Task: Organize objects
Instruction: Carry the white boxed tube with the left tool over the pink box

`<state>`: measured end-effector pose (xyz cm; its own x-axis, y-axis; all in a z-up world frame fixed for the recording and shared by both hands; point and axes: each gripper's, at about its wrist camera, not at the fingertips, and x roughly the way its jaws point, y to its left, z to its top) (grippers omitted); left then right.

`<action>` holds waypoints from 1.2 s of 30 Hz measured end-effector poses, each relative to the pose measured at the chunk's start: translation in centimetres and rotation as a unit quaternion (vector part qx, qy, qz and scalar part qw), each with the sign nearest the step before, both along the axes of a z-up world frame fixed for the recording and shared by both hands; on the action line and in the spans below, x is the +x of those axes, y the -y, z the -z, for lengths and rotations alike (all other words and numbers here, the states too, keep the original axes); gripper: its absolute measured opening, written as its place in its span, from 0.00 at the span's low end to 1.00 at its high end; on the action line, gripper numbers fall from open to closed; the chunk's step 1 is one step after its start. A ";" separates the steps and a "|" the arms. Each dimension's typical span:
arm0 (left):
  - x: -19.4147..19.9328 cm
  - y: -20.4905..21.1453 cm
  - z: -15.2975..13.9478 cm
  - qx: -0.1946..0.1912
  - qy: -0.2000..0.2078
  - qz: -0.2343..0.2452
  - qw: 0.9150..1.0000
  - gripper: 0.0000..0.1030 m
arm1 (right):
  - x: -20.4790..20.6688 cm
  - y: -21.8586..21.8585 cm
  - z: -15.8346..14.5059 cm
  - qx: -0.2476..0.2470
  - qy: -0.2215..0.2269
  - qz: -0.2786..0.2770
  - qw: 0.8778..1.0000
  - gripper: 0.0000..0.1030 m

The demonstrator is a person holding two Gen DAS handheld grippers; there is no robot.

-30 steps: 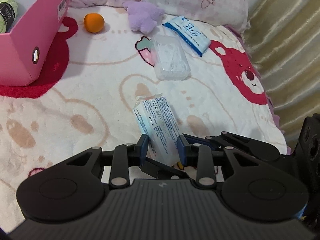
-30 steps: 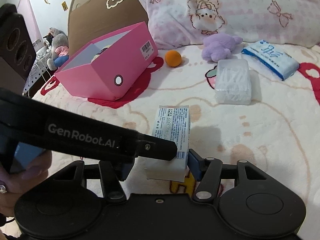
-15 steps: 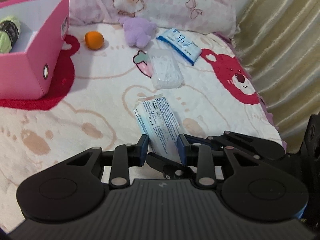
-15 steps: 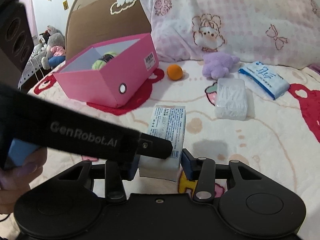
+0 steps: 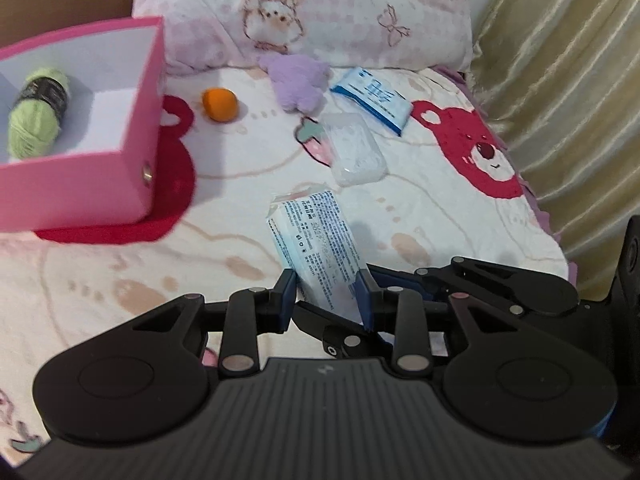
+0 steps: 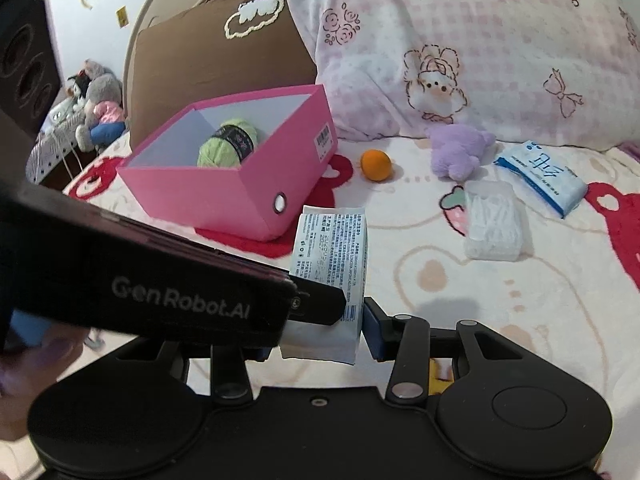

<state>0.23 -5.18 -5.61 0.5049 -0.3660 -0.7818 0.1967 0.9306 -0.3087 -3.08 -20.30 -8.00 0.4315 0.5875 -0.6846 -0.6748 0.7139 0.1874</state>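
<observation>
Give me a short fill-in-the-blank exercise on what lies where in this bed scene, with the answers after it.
1. The ball of green yarn lies inside the open ____ cardboard box.
2. The small round fruit lying on the cartoon-print blanket is ____ in colour.
3. The flat white printed tissue packet is gripped by ____ hand-held grippers at once.
4. The soft plush toy beside the checked pillow is ____.

Answers: pink; orange; two; purple

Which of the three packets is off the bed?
The printed tissue packet, clamped by both grippers; the blue-striped packet and the clear packet lie on the blanket.
</observation>
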 end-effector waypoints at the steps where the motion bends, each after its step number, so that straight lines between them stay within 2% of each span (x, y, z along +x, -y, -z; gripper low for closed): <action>1: -0.1 -0.5 -0.3 0.001 0.001 -0.002 1.000 0.30 | -0.1 -0.5 -0.2 0.002 -0.001 0.001 1.000 0.47; 5: -0.1 -2.6 -1.4 0.001 -0.011 -0.003 1.000 0.29 | -0.6 -2.1 -1.2 0.002 -0.007 -0.006 1.000 0.47; 11: -0.8 -5.1 -2.0 -0.027 -0.044 -0.006 0.999 0.29 | -1.9 -3.6 -2.4 -0.015 -0.025 -0.020 0.999 0.47; 16: -2.0 -6.5 -3.3 -0.025 -0.037 0.009 0.999 0.29 | -3.1 -4.8 -3.9 -0.025 -0.028 -0.030 0.999 0.47; 22: -2.7 -9.7 -4.9 -0.027 -0.049 -0.007 0.998 0.30 | -4.7 -7.2 -5.5 -0.027 -0.026 -0.051 0.998 0.47; 26: -2.4 -11.8 -7.2 -0.001 -0.044 -0.010 0.999 0.29 | -5.0 -9.1 -6.9 0.001 -0.023 -0.063 0.998 0.47; 31: -1.3 -13.9 -10.1 0.019 -0.045 -0.009 0.999 0.29 | -4.1 -11.2 -9.0 0.032 -0.044 -0.073 0.996 0.47; 33: -1.3 -14.1 -11.4 0.035 -0.032 0.002 0.999 0.29 | -3.9 -11.5 -9.8 0.046 -0.053 -0.074 0.995 0.47; 36: -1.0 -14.6 -12.5 0.038 -0.019 0.005 0.999 0.29 | -3.8 -12.1 -10.7 0.057 -0.041 -0.079 0.994 0.47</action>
